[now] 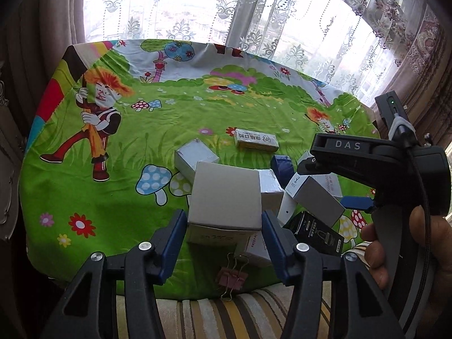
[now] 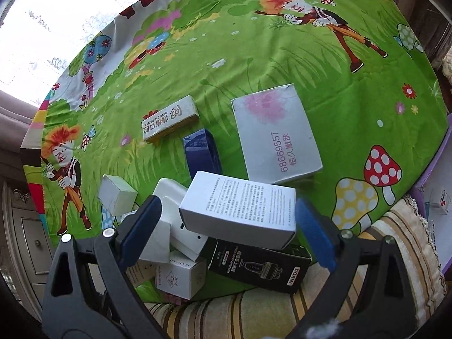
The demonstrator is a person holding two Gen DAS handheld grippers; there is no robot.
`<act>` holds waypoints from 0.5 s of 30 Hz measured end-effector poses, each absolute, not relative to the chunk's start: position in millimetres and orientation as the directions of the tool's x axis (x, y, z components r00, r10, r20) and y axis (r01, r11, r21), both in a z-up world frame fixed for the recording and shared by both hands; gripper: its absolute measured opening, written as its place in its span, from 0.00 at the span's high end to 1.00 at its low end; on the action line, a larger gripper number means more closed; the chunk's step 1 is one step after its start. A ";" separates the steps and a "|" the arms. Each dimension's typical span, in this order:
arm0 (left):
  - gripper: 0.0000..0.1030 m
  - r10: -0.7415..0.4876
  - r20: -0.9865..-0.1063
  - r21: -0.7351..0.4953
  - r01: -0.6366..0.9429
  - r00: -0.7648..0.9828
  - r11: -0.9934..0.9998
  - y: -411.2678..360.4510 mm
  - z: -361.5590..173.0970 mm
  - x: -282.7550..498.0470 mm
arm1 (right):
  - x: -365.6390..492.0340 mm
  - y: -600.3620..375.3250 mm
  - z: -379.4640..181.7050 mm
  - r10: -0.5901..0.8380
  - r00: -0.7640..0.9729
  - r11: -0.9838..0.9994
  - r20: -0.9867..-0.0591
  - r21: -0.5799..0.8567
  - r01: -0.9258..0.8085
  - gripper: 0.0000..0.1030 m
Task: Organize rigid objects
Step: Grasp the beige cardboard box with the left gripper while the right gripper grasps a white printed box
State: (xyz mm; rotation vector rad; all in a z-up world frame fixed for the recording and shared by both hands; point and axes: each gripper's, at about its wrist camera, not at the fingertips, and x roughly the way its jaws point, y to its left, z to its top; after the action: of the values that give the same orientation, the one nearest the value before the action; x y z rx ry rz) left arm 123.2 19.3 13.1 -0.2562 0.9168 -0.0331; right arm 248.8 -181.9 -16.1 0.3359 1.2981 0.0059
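Several small boxes lie in a heap on the cartoon tablecloth (image 1: 118, 197). My left gripper (image 1: 224, 221) has its blue pads against both sides of a plain white box (image 1: 226, 197) on top of the heap. My right gripper (image 2: 228, 220) is open around a white box with printed text (image 2: 240, 206), with a gap at the left pad. That box rests on a black DORMI box (image 2: 260, 265). The right gripper also shows in the left wrist view (image 1: 327, 180) above the same box (image 1: 316, 197).
A large white box with pink print (image 2: 276, 135), a blue box (image 2: 202, 149) and a yellow-white dental box (image 2: 169, 118) lie farther out. A small white box (image 2: 117, 195) sits at left. A pink binder clip (image 1: 231, 278) hangs at the near table edge. Curtains stand behind.
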 end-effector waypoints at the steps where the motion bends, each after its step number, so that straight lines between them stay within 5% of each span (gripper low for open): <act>1: 0.47 -0.139 -0.780 -0.236 -0.082 0.610 0.968 19.7 13.0 122.7 | 249.7 -181.5 -18.1 0.188 0.274 0.952 -0.943 0.243 0.184 0.06; 15: 0.47 -0.140 -0.770 -0.255 -0.100 0.623 0.962 23.9 14.9 119.5 | 247.9 -178.2 -26.5 0.178 0.281 0.970 -0.943 0.217 0.111 0.14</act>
State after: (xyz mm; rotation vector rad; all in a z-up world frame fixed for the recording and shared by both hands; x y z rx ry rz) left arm 119.5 23.9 14.9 -0.2866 0.9016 -0.0231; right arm 247.9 -178.2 -26.5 0.2599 1.2891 0.0460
